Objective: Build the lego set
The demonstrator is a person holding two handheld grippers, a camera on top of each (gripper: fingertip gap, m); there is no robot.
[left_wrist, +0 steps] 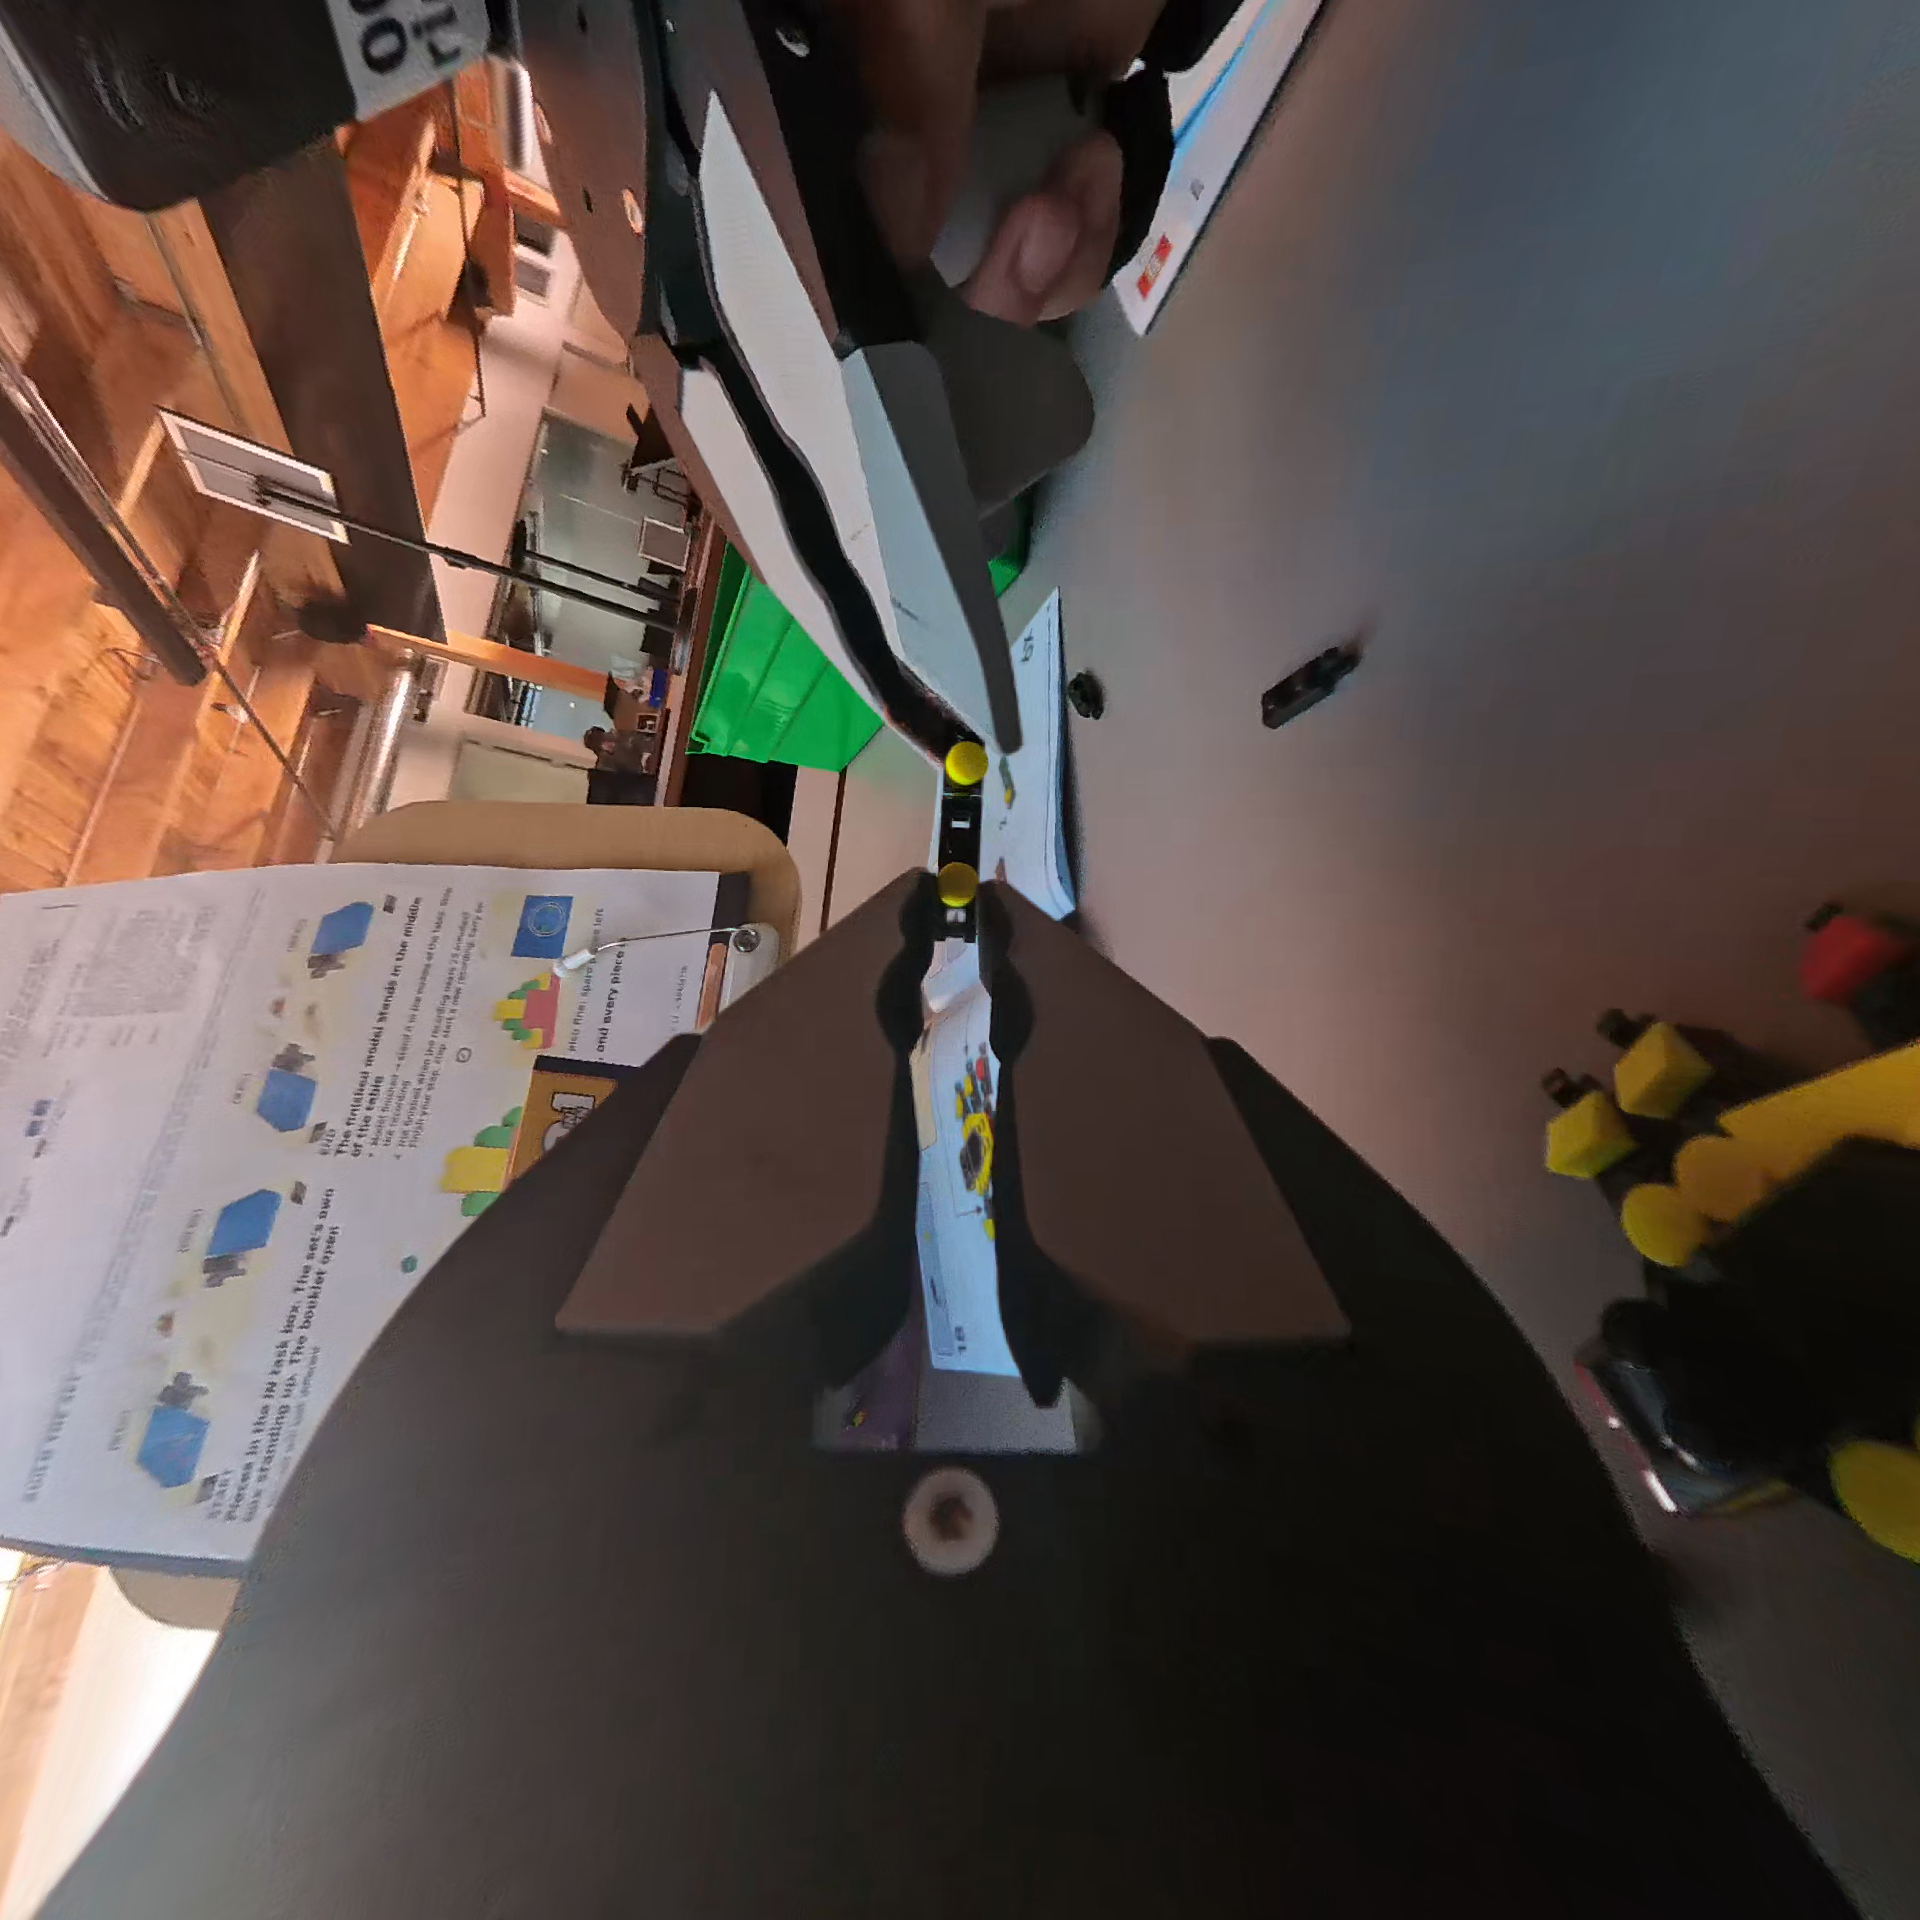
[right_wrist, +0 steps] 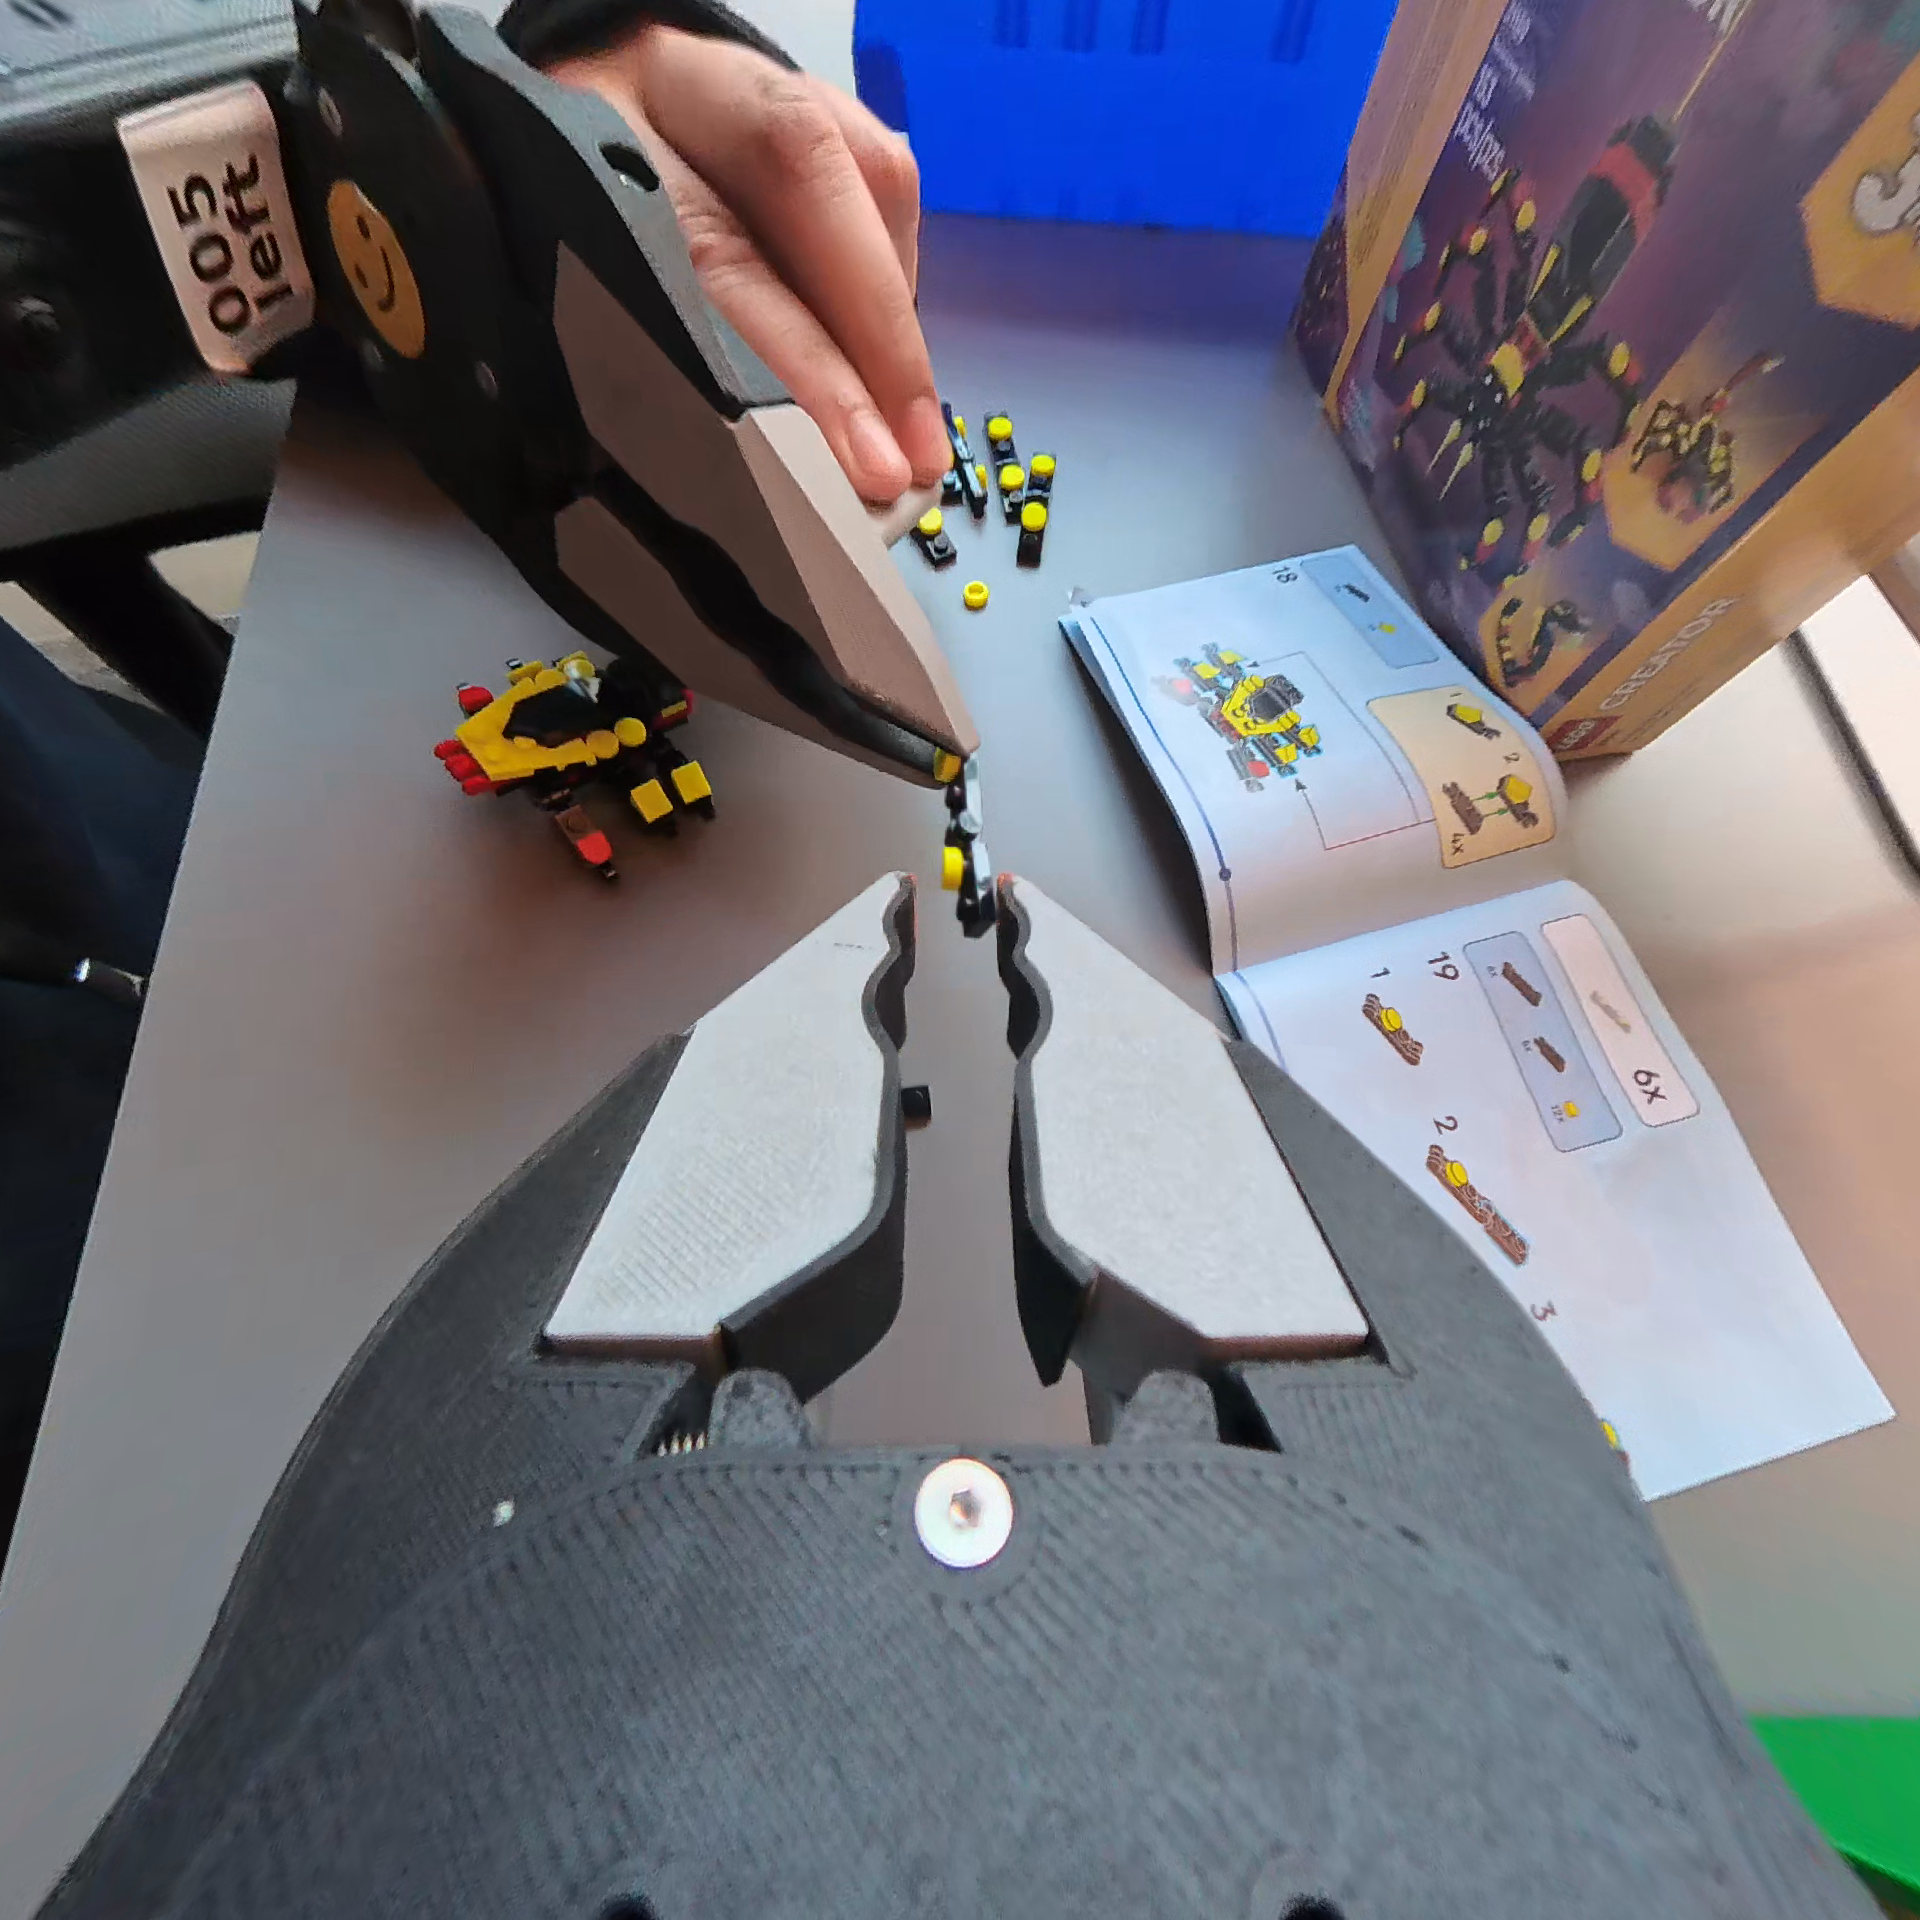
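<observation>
A thin black leg piece with yellow round studs (right_wrist: 966, 831) hangs in the air between both grippers; it also shows in the left wrist view (left_wrist: 958, 831). My left gripper (left_wrist: 951, 904) is shut on one end, and it reaches in from the upper left in the right wrist view (right_wrist: 948, 761). My right gripper (right_wrist: 956, 883) is closed on the other end, and it comes from the top in the left wrist view (left_wrist: 982, 740). The partly built black, yellow and red model (right_wrist: 577, 738) lies on the grey table (right_wrist: 416, 1039), left of the grippers.
Several small black-and-yellow leg pieces (right_wrist: 997, 483) and a loose yellow stud (right_wrist: 975, 594) lie farther back. An open instruction booklet (right_wrist: 1455, 935) and the set's box (right_wrist: 1621, 343) are on the right. A blue bin (right_wrist: 1112, 104) stands behind. A printed sheet on a clipboard (left_wrist: 260, 1143) and a green bin (left_wrist: 769, 675) also show.
</observation>
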